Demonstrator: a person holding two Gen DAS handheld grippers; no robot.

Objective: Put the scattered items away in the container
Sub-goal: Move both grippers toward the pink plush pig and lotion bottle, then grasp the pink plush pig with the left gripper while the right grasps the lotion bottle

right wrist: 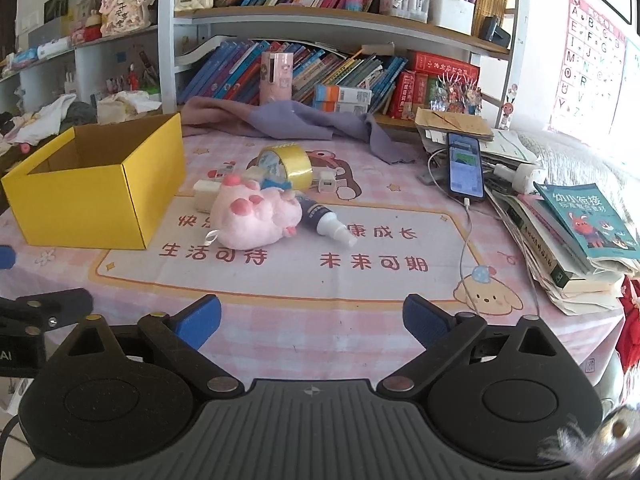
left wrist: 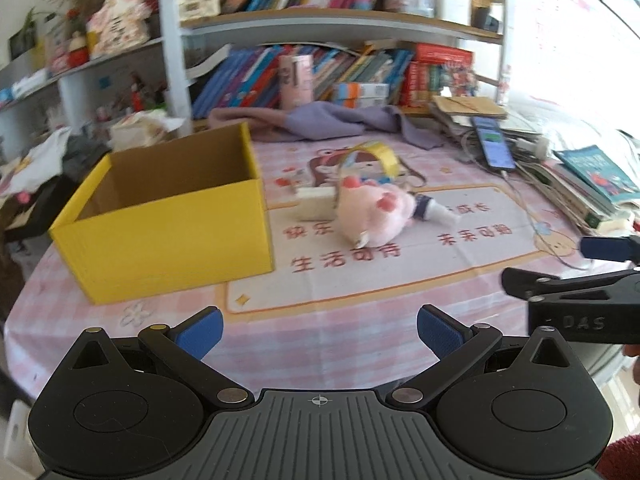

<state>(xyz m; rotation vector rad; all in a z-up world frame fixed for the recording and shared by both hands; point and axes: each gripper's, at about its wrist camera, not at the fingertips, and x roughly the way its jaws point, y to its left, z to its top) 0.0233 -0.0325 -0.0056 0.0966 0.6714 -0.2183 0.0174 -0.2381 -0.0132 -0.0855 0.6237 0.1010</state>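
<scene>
You're at the approach step: nothing is picked yet, and the yellow box [right wrist: 96, 184] at the left of the right-wrist frame looks empty as far as its interior shows.

Left tongs [left wrist: 318, 332]: released, jaws wide, nothing between them, hovering over the near edge of the worktop [right wrist: 320, 280]. Right tongs [right wrist: 312, 326]: also spread wide and empty, low in the frame, well short of the pile.

The scattered items sit in one cluster at frame centre, just right of the box:
- 1 pink plush toy [right wrist: 256, 216], lying on its side, nearest to you
- 1 roll of yellow tape [right wrist: 286, 164], standing on edge behind the plush
- 1 spray bottle [right wrist: 326, 220], lying flat, touching the plush on its right
- 1 cream block [right wrist: 204, 196], half hidden to the plush's left
- 1 small white plug-like piece [right wrist: 329, 182], right of the tape
- possibly more small bits behind the plush; I can't tell

Next move, my call: bring one set of tongs forward to the plush, since it's closest and blocks the rest. It's soft and bulky, so close across the body's narrower axis and squeeze deep. The box is just beside it, so the carry is short. The bottle may roll when the plush lifts.
</scene>
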